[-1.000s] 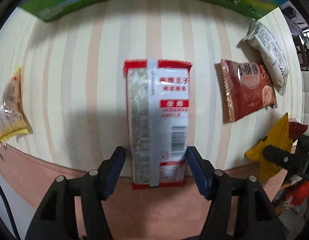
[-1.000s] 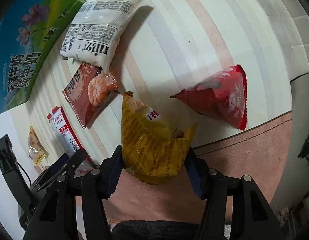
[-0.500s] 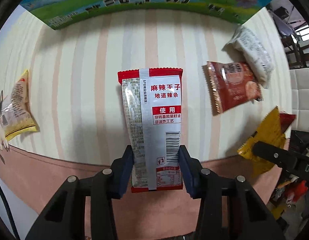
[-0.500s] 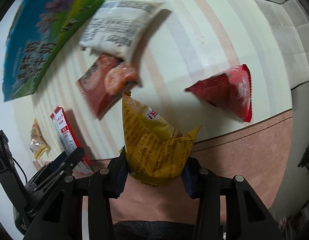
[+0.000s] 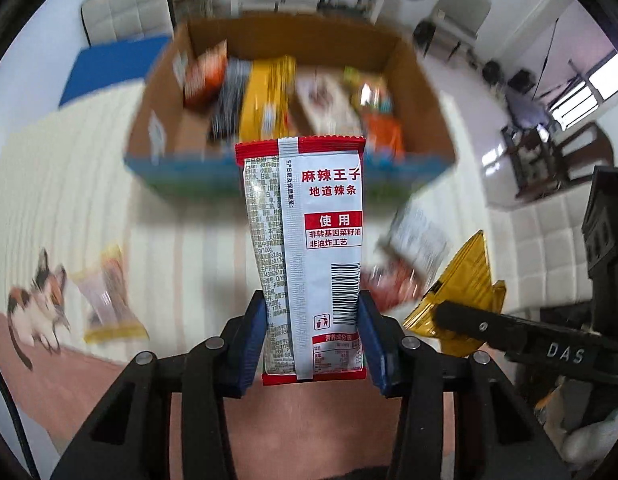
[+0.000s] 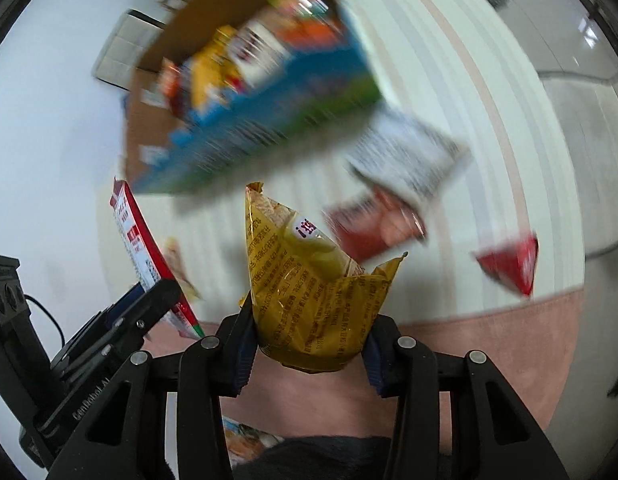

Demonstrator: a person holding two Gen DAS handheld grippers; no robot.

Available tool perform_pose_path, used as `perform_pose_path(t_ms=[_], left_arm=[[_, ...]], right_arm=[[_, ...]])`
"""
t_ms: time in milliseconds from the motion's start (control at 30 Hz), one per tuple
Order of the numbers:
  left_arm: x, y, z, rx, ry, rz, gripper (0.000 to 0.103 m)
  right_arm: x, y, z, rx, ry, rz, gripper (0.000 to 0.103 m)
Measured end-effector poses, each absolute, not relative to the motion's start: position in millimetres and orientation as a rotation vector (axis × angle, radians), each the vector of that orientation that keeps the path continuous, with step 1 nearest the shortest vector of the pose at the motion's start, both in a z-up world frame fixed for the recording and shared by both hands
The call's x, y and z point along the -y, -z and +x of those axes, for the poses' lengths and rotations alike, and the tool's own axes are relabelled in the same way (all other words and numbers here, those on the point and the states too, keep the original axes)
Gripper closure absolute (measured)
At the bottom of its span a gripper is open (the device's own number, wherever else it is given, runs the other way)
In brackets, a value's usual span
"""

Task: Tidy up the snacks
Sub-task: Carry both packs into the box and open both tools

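Jaws clamped: left gripper [image 5: 312, 338] holds red-white spicy-strip packet [image 5: 305, 248]; right gripper [image 6: 309, 340] holds crumpled yellow packet [image 6: 309, 288].

You cannot read the packets inside the cardboard box [image 5: 421, 92] — motion blur smears them in both views. The white packet [image 6: 405, 160] and the dark red packet [image 6: 377, 228] on the striped cloth [image 5: 69, 184] are blurred too — their print is unreadable.

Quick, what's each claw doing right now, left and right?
Left claw: closed on the red and white snack packet.
Right claw: closed on the yellow snack bag.
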State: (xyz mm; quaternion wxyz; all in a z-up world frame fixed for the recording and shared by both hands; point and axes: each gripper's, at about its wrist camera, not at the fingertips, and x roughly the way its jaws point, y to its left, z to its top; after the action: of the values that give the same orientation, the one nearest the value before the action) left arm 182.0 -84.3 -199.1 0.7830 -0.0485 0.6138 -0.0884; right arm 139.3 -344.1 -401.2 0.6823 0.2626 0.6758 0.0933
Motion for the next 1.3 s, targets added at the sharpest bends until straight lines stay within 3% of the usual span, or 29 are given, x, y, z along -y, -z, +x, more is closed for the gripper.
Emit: perform_pose_path(t_ms=[133,333,567,900,967,1033,1067,1133,1167,1200,1300], left_arm=[[66,174,226,-1.246,0.195,-0.099,0.062],[44,166,302,-1.214,0.159,-0.053,0.062],[18,216,381,-1.381,0.130,-0.020,0.061],[5,283,415,-1.534,0.075,0.049,0.059],[2,294,417,-1.577,0.067,0.049,0.058],[-5,306,417,-1.625,0.051,0.007,0.051],[-8,310,417,-1.644,0.053,-0.022,0.048],[-10,313,416,-1.648,0.058,-0.034,0.044],[-10,312,415,-1.639,0.055,-0.024,0.027],[-11,311,414,-1.626,0.056,-0.027,0.018],[-11,306,411,-1.612,0.066,-0.044,0.016]], right_arm=[[339,358,183,-1.427,-0.248,0.579,0.056],[325,340,252,-1.384,-0.237,0.537,0.056],[293,378,320,-1.459,-0.200,0.437,0.056],[279,436,341,-1.597,-0.171,0.416,0.055],[278,444,343,-1.626,-0.175,0.428,0.052],[278,451,346,-1.668,-0.164,0.430,0.024],[276,453,348,-1.678,-0.169,0.438,0.018],[277,454,349,-1.688,-0.165,0.422,0.016],[276,454,350,-1.693,-0.156,0.398,0.015],[276,454,350,-1.697,-0.151,0.390,0.011],[274,454,351,-1.706,-0.151,0.365,0.011]])
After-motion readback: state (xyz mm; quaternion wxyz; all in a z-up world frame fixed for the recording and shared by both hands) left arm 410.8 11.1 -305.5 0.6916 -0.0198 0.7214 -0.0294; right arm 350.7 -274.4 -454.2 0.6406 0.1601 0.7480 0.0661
